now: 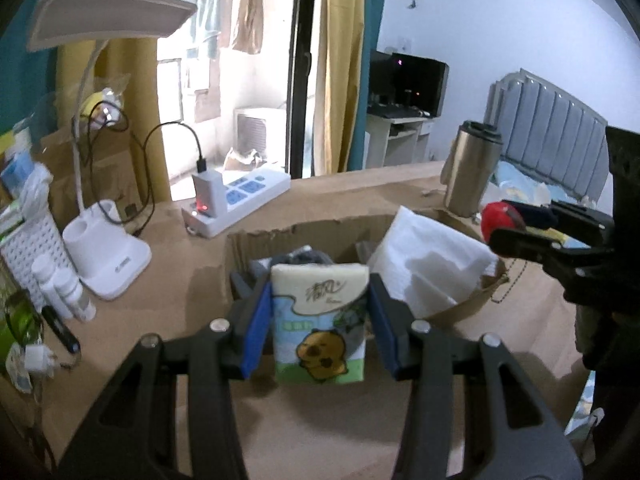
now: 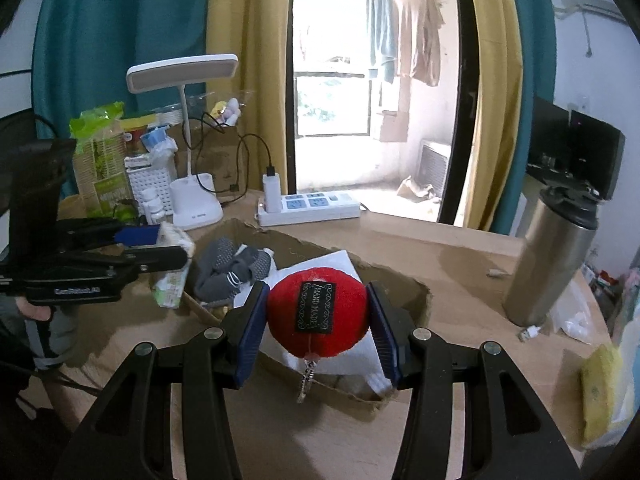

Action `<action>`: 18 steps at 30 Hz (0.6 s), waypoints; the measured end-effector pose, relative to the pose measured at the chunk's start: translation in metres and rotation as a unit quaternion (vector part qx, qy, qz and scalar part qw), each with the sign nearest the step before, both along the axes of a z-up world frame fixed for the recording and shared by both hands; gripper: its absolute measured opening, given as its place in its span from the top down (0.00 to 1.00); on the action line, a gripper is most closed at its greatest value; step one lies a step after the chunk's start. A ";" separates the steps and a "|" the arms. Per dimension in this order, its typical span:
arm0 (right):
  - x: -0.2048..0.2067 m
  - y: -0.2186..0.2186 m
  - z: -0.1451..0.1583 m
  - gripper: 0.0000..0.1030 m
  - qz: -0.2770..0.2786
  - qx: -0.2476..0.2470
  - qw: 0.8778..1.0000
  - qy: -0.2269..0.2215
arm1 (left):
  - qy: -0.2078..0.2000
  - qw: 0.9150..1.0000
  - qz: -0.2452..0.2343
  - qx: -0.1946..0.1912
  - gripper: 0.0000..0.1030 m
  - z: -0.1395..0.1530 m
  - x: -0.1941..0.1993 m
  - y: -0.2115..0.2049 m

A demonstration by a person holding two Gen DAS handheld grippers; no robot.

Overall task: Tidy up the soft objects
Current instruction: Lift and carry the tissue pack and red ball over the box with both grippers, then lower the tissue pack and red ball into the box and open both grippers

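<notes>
Left wrist view: the left gripper [image 1: 320, 320] clamps one tissue pack [image 1: 319, 324] above the cardboard box [image 1: 280, 240]; one white folded cloth [image 1: 428, 264] lies inside. Right wrist view: the right gripper [image 2: 318, 320] squeezes one red plush ball [image 2: 318, 318] over the box, beside one pair of grey socks [image 2: 232, 268].

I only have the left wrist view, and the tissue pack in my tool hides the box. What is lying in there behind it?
Observer: Grey socks lie bunched in the cardboard box, next to the white folded paper.
Operator: And the red thing at my right edge?
Observer: A red plush ball with a black HAND MADE label, held between both pads of the right tool.
Operator: Anything soft outside the box?
Observer: What looks like a yellow sponge lies on the table, far right.
</notes>
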State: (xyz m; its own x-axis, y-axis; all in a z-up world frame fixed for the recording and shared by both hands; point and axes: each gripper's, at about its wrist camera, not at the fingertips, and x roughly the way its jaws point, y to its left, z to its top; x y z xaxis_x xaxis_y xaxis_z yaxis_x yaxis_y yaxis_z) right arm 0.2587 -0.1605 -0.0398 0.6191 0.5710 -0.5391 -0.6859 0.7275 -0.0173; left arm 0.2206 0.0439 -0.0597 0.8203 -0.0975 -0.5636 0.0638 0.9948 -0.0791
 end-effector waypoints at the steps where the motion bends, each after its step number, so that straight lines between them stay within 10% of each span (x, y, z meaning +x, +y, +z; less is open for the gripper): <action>1: 0.002 0.001 -0.002 0.49 0.002 0.000 1.000 0.002 | -0.001 1.000 -0.003 0.003 0.54 0.000 0.003 -0.002; 18: 0.037 0.041 0.003 0.50 0.019 -0.007 1.000 0.003 | -0.023 0.999 -0.023 -0.018 0.54 0.016 0.036 -0.002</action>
State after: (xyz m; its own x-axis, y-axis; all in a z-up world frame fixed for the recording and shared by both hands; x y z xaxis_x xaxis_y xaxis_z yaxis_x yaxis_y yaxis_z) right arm 0.2957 -0.1191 -0.0369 0.5940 0.5858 -0.5514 -0.7126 0.7012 -0.0228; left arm 0.2561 0.0418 -0.0435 0.8397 -0.1551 -0.5204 0.1144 0.9874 -0.1097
